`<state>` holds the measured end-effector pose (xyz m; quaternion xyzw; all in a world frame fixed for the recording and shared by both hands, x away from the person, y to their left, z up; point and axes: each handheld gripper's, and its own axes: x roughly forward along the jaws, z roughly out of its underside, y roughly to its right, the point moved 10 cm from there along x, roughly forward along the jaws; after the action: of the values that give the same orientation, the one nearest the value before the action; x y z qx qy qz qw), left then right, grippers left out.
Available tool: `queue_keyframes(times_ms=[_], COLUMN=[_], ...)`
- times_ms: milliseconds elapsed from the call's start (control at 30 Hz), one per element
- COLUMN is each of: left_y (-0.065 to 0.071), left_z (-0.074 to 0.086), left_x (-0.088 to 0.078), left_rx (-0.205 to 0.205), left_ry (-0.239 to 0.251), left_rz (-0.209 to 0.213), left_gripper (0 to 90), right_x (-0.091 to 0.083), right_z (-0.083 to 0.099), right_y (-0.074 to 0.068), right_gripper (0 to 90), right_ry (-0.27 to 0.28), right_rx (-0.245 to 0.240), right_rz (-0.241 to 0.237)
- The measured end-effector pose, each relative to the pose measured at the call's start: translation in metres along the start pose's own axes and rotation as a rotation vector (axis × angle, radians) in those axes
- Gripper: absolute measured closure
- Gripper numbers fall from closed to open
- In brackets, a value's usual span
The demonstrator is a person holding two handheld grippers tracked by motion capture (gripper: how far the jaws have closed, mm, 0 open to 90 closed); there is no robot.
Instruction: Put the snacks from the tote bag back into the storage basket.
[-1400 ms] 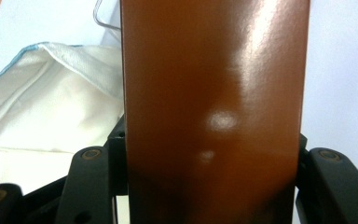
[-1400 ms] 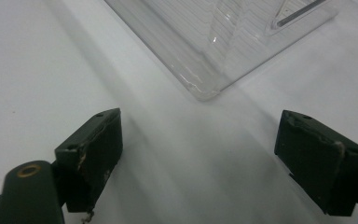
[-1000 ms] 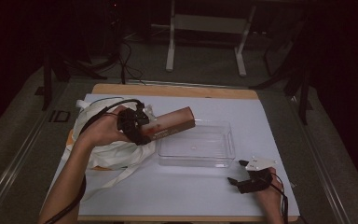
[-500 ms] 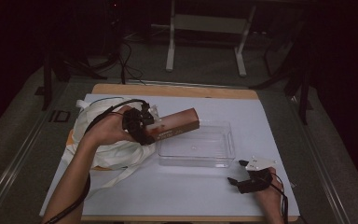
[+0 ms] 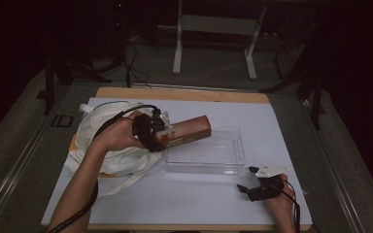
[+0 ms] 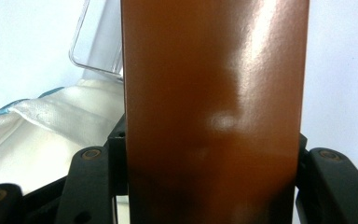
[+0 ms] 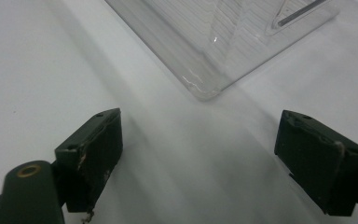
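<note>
A long brown box [image 5: 188,132] hangs over the left end of a clear plastic tray [image 5: 233,158], with my left gripper [image 5: 151,132] shut on its near end. In the left gripper view the glossy brown box [image 6: 214,102] stands between the two black jaws, which press on its sides, and the tray's corner [image 6: 93,42] lies beyond. My right gripper [image 5: 246,180] rests open on the white sheet near the tray's front right corner. Its jaws are wide apart with nothing between them, and the tray's corner [image 7: 200,88] lies just ahead.
A crumpled white cloth bag [image 5: 102,141] lies on the left of the white sheet [image 5: 184,199], under my left hand. The sheet covers a wooden table [image 5: 184,93]. Dark floor, cables and a metal stand [image 5: 213,29] lie beyond the table.
My left gripper has carried the brown box to the right, further over the tray's left end. The right gripper has stayed where it was.
</note>
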<state>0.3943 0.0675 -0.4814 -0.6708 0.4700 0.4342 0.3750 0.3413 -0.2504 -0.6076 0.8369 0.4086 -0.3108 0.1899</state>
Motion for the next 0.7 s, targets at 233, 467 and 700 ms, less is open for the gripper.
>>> queue_keyframes(times_ms=[233, 467, 700], left_y=[0.001, 0.002, 0.003], left_z=[-0.003, -0.007, -0.011], left_x=[0.004, 0.007, 0.012], left_rx=[0.011, 0.022, 0.034], left_ry=[-0.014, -0.027, -0.038], left_rz=[0.008, 0.011, 0.016], left_gripper=[43.8, 43.8, 43.7], right_x=[0.000, 0.000, 0.000], right_z=[0.000, 0.000, 0.000], right_y=[0.000, 0.000, 0.000], right_gripper=[15.2, 15.2, 15.2], right_ry=[0.000, 0.000, 0.000], right_rx=[-0.001, 0.001, 0.000], right_rz=[0.000, 0.000, 0.000])
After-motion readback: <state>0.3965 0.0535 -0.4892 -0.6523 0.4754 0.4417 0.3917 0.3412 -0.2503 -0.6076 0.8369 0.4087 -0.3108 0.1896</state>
